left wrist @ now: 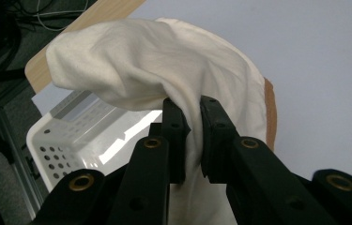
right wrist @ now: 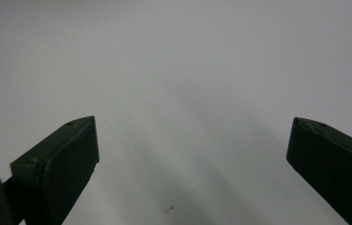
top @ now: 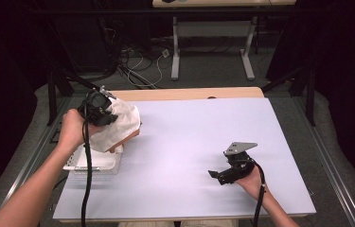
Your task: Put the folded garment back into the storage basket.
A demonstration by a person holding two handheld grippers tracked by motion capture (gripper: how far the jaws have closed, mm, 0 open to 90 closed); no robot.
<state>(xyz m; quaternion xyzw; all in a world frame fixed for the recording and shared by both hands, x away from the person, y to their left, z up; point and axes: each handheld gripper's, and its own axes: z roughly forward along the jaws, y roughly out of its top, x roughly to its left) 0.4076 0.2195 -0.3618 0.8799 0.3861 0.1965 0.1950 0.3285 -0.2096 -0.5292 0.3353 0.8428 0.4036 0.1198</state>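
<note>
The left gripper (left wrist: 191,136) has its two black jaws clamped on a bunched fold of a cream-white cotton cloth (left wrist: 164,65), the fabric pinched thin between the pads and spilling out above and below them. In the left gripper view the cloth balloons over the jaws, and a strip of tan brown shows along its far edge. Below the cloth sits a white perforated plastic basket (left wrist: 65,140), open side up; in the high view the cloth (top: 118,125) hangs lifted over that basket (top: 94,163) at the left edge of the pale lilac-white tabletop (top: 194,142), close to the wooden strip along the table's far side. The right gripper (right wrist: 192,154) has its jaws spread wide with nothing but bare tabletop between them; in the high view it (top: 220,175) is held low over the table's right part, well apart from the cloth and basket.
</note>
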